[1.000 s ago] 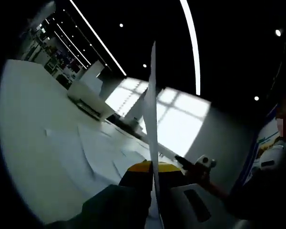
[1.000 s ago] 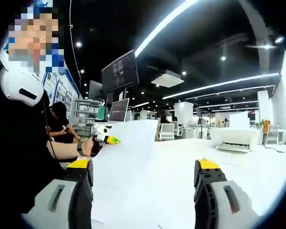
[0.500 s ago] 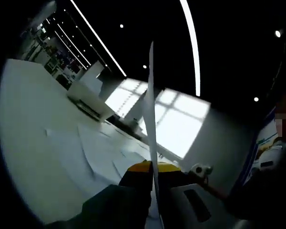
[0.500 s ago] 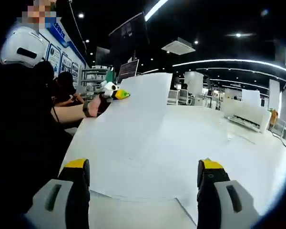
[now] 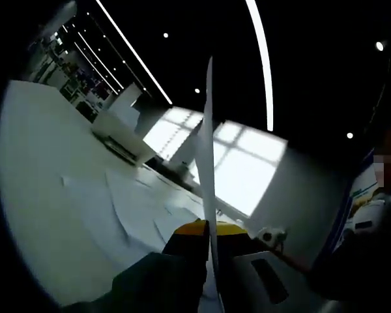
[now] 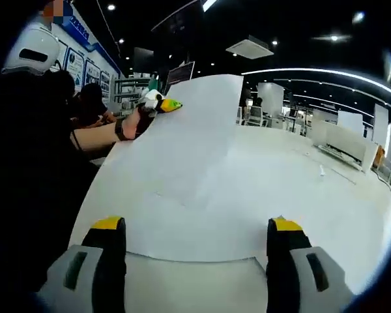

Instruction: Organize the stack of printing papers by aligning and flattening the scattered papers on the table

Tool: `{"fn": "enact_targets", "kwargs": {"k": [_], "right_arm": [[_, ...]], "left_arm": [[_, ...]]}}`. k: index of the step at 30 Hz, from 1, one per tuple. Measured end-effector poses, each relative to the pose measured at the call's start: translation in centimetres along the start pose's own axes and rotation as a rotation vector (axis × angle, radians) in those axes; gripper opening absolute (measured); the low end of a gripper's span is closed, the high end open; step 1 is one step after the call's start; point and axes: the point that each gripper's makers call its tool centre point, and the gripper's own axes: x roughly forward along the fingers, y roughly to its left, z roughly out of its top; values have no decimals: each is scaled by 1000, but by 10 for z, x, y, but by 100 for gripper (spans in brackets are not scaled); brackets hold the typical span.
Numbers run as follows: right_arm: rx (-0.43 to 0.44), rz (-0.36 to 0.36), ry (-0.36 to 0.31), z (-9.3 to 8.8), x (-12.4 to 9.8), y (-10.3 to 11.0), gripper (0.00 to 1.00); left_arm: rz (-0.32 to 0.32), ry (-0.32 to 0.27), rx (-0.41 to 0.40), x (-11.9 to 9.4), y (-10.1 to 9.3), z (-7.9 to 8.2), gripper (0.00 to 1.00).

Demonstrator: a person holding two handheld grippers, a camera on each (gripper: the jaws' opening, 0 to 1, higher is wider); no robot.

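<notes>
In the left gripper view my left gripper is shut on a white sheet of paper, seen edge-on and rising straight up from the yellow-tipped jaws. Several loose sheets lie overlapping on the white table beyond. In the right gripper view the same sheet slopes up from the table, its far upper corner pinched by the left gripper. My right gripper is open, its jaws wide apart on either side of the sheet's near edge.
The person's forearm reaches in from the left behind the left gripper. A white printer stands at the table's far right and shows as a white box in the left gripper view. Bare table top lies right of the sheet.
The right gripper view has tipped down and closed in on the sheet, whose near edge now lies between its jaws. The left gripper holds the sheet as before.
</notes>
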Motion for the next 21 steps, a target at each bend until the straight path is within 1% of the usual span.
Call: {"fn": "enact_targets", "kwargs": {"k": [1,3,10,15,19,21], "right_arm": [[17,3,6,-2,0,-1,82],[-4,-5,-1,-2,3,-5,82],[-2,-10,-6,0,7,-8,80],[13,-47,-16,5,4,-20,64],[10,-40,-21,9,2,-21,54],[9,-44,-23,10,0,-26,49]], "left_arm": [[0,0,0,0,0,0,5],[0,-1,0,0,0,0,5],[-3,-8,-4,0,-3,0,5],[-3,-10,-5,0,-4,0,5],[-4,-10,-7,0,-4,0,5],[-4,-11,-8,0,-4,0,5]]}}
